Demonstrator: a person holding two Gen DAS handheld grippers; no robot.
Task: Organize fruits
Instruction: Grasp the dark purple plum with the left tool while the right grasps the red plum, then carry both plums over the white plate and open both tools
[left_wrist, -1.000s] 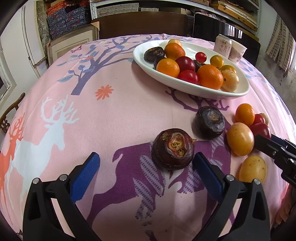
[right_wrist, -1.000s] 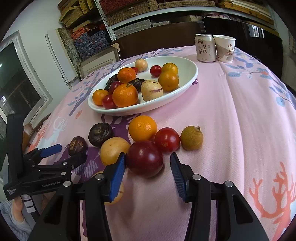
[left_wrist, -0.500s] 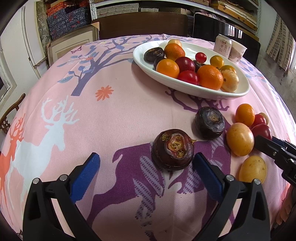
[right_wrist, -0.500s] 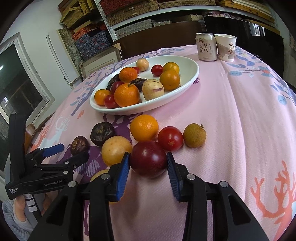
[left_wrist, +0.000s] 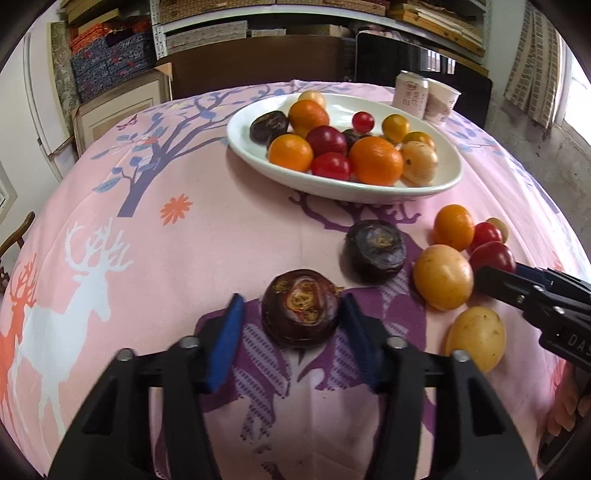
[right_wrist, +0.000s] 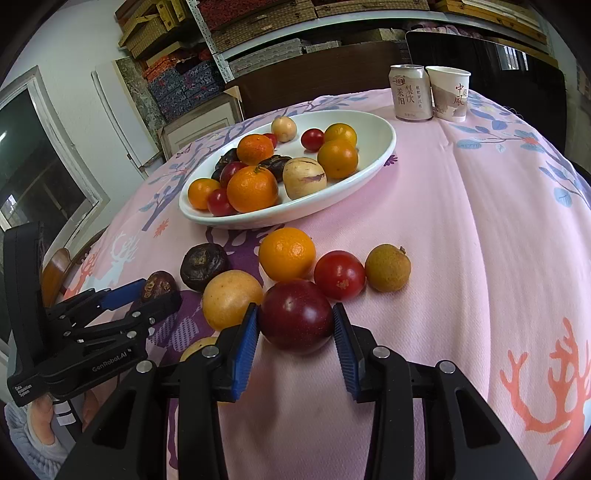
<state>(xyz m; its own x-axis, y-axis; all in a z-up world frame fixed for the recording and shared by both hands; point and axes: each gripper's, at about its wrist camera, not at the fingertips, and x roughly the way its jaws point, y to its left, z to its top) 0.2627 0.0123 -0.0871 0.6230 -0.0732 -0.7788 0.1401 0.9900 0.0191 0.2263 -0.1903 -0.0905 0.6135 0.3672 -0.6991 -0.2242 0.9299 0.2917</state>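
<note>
A dark brown, scarred round fruit (left_wrist: 301, 314) lies on the pink cloth between the jaws of my left gripper (left_wrist: 291, 317), which are closing. The right pad touches it and a slim gap shows at the left pad. My right gripper (right_wrist: 295, 323) is shut on a dark red plum (right_wrist: 295, 317) that rests on the cloth, both blue pads against its sides. The right wrist view shows the left gripper (right_wrist: 159, 291) at the left. A white oval plate (right_wrist: 384, 147) further back holds several oranges, tomatoes and dark fruits.
Loose on the cloth near the plum are an orange (right_wrist: 287, 253), a red tomato (right_wrist: 340, 275), a brown longan (right_wrist: 388, 267), a yellow fruit (right_wrist: 232, 299) and a second dark fruit (right_wrist: 203, 262). A can (right_wrist: 410, 92) and a paper cup (right_wrist: 448, 92) stand behind the plate.
The left jaws have swung in from wide apart to close around the dark fruit. The right jaws narrowed until both pads met the plum.
</note>
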